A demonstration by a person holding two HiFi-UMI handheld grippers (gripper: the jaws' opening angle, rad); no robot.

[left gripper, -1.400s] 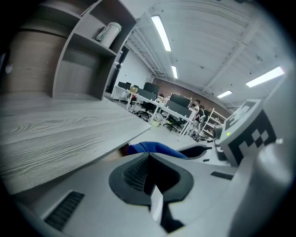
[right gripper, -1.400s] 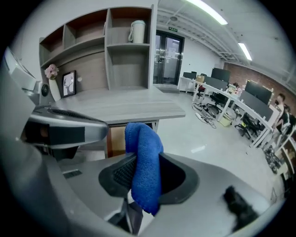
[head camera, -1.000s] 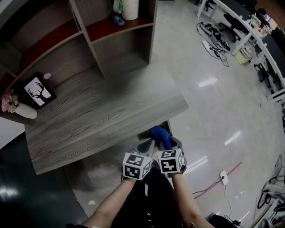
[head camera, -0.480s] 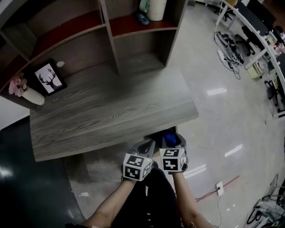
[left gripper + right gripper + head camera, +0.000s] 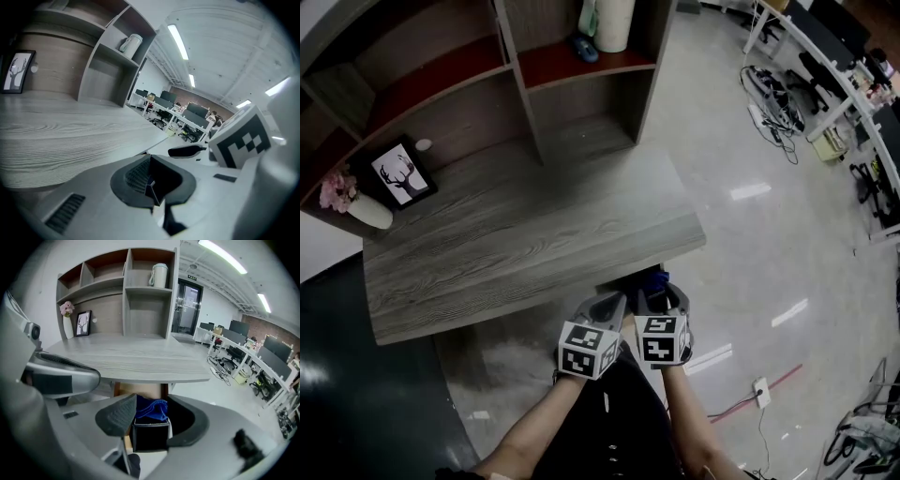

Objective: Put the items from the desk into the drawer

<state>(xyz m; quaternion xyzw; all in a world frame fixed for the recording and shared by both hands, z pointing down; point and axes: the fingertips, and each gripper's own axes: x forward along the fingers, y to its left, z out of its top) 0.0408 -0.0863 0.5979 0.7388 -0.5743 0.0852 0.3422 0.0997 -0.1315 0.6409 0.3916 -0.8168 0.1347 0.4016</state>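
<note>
Nearest item: my left claw [image 5: 152, 187] is held alongside my right, just short of the front edge of the surface [image 5: 534, 234]. Its jaws are drawn together at the tips, and I see nothing gripped between them. It touches nothing.

My right claw [image 5: 152, 426] sits just beside it, to the right, pitched downward. Its jaws stand wide and have just been opening. Neither pad presses on anything. Nothing is caught in the gap between them, and through that gap I look down on the task's thing.

The blue cloth [image 5: 151, 409] lies crumpled inside the open drawer [image 5: 150, 439], below and just beyond my right claw's tips and apart from both pads. In the head view the cloth shows as a blue patch directly ahead of that claw, at the drawer mouth. The drawer is pulled out from under the front edge of the surface, toward its right-hand end.

Beyond, the grey wood-grain surface runs back to a shelf unit [image 5: 534, 84]. At the far left corner stand a framed deer picture [image 5: 398, 173] and, just beside it, a white vase [image 5: 367, 213] of pink flowers. A white canister [image 5: 614, 23] stands in an upper compartment of the shelf unit. A glossy floor [image 5: 750, 234] lies to the right.
</note>
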